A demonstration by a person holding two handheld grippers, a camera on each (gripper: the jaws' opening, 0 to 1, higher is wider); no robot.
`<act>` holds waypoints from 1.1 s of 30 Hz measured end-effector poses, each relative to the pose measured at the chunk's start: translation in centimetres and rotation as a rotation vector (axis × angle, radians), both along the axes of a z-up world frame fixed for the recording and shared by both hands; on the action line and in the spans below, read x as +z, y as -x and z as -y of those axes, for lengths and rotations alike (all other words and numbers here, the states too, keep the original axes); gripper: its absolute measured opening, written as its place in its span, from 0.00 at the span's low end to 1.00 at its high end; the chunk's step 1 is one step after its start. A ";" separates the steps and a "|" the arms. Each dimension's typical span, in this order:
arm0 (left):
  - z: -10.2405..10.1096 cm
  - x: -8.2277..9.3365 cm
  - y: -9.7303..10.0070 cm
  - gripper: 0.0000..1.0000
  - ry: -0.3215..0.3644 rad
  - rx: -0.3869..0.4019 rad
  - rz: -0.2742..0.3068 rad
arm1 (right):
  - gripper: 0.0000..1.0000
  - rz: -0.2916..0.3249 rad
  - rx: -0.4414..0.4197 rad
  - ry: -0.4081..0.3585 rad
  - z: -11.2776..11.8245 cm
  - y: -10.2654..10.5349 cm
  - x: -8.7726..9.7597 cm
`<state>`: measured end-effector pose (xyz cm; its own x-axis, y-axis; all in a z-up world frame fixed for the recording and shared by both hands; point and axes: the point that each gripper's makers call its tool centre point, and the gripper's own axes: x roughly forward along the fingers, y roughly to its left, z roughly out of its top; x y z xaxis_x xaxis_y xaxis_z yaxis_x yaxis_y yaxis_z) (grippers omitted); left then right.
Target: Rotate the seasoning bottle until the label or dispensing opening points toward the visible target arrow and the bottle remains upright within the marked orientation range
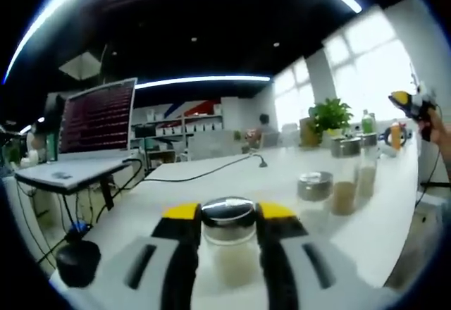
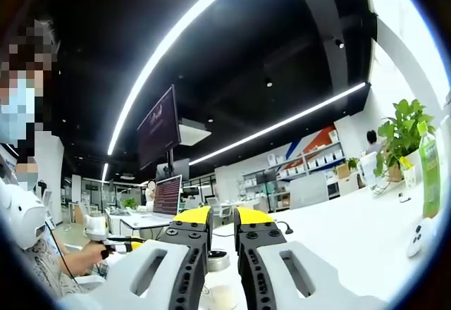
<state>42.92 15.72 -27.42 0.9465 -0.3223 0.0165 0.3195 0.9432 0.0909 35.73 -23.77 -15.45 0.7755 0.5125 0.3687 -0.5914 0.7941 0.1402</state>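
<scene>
At lower centre of the left gripper view, the left gripper [image 1: 229, 236] has its fingers clamped on the seasoning bottle [image 1: 229, 250] upright on the white table [image 1: 211, 190]: glass, likely slippery and breakable, best gripped mid-body. In the right gripper view, the right gripper [image 2: 223, 236] shows fingers nearly closed, holding nothing.

- The left hand-held gripper [image 1: 229, 215] has its yellow-tipped jaws closed against both sides of the seasoning bottle [image 1: 229, 243].
- The right hand-held gripper [image 2: 222, 220] is raised, its jaws nearly together, gripping nothing.
</scene>
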 end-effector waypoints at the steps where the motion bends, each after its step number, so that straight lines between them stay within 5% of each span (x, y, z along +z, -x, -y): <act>1: 0.0 0.0 0.0 0.32 0.007 -0.011 -0.002 | 0.10 0.000 0.000 0.000 0.0 0.0 0.0; 18: 0.3 0.0 -0.2 0.32 -0.001 -0.198 -0.053 | 0.10 0.011 -0.025 -0.002 0.3 0.3 0.3; 33: 1.2 -0.3 0.0 0.32 -0.113 -0.472 -0.102 | 0.10 0.001 -0.112 0.008 1.2 2.6 0.1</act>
